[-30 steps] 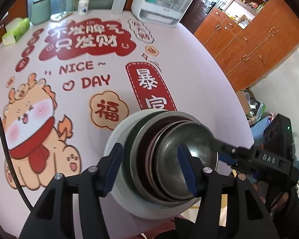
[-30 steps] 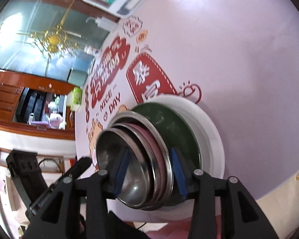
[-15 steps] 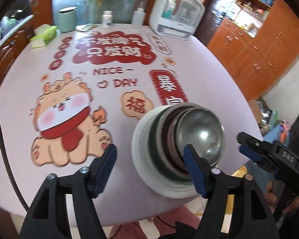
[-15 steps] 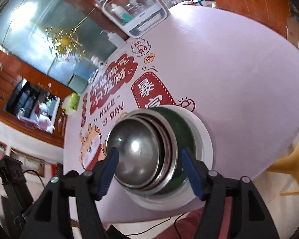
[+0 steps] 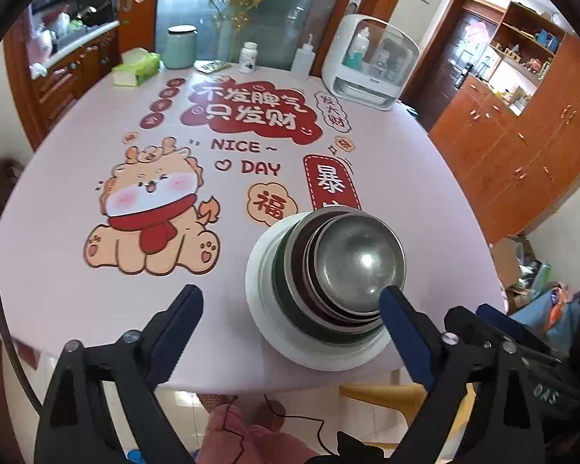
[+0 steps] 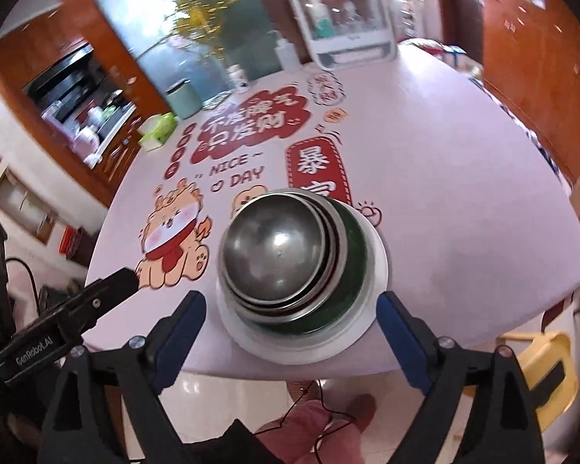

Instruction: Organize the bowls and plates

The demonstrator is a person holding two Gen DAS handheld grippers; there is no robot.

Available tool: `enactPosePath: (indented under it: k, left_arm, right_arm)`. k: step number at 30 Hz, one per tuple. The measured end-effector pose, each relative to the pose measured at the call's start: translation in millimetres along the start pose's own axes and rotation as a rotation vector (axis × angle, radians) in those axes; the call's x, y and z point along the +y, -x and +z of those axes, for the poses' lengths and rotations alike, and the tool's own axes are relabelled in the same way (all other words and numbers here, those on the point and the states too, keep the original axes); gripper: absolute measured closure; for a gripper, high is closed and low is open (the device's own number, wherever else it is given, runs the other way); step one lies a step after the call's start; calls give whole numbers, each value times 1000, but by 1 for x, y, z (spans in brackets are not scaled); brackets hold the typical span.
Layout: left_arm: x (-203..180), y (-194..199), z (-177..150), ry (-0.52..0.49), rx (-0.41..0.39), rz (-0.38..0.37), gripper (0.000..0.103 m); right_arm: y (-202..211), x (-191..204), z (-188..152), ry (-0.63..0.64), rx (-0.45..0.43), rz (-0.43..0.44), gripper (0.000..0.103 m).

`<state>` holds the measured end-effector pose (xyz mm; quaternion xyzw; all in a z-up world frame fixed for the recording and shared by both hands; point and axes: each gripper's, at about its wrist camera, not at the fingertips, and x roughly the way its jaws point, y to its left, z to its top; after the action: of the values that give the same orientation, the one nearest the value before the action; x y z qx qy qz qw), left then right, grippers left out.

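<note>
A stack of dishes stands near the front edge of the table. A white plate (image 5: 263, 309) (image 6: 375, 263) is at the bottom, then a dark green bowl (image 5: 280, 290) (image 6: 352, 239), then several nested steel bowls with the smallest steel bowl (image 5: 359, 263) (image 6: 270, 247) on top. My left gripper (image 5: 290, 324) is open and empty, raised in front of the stack. My right gripper (image 6: 290, 328) is open and empty, also in front of the stack. The right gripper shows at the right of the left wrist view (image 5: 522, 344), the left gripper at the left of the right wrist view (image 6: 77, 309).
The round pink table (image 5: 406, 162) carries a dragon print (image 5: 150, 212). At its far edge stand a white sterilizer box (image 5: 371, 62), a bottle (image 5: 303, 60), a pill jar (image 5: 248, 57), a green canister (image 5: 179, 46) and a tissue pack (image 5: 135, 67). A yellow stool (image 6: 541, 363) stands below the front edge.
Both grippers have pulled back and up from the stack and opened wider. The stack stays on the table.
</note>
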<state>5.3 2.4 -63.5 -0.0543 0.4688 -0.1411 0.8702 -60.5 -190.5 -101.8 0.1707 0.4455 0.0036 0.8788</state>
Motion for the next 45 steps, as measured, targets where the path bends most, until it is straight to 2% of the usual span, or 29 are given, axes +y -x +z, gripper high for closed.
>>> enactPosePath:
  k: [2, 5, 9, 12, 16, 25, 33, 45]
  left_arm:
    - [-4, 8, -6, 4, -9, 29, 2]
    - [-6, 18, -16, 28, -22, 56, 1]
    - [-9, 31, -25, 25, -27, 99, 1]
    - [-12, 45, -32, 20, -78, 141, 1]
    - [-14, 57, -39, 47, -119, 175, 1]
    - [-28, 78, -43, -1, -206, 235, 1]
    - [-37, 84, -49, -35, -214, 242, 1]
    - [-35, 84, -55, -25, -194, 235, 1]
  right_arm:
    - [8, 5, -3, 30, -9, 28, 9]
    - [18, 16, -11, 101, -15, 57, 1]
    - [29, 26, -21, 148, -10, 85, 0]
    - [40, 31, -25, 172, -44, 92, 0]
    - [50, 30, -30, 174, -75, 66, 0]
    - [64, 18, -44, 108, -115, -12, 0]
    - [69, 18, -49, 113, -126, -29, 0]
    - [63, 16, -51, 95, -78, -44, 0]
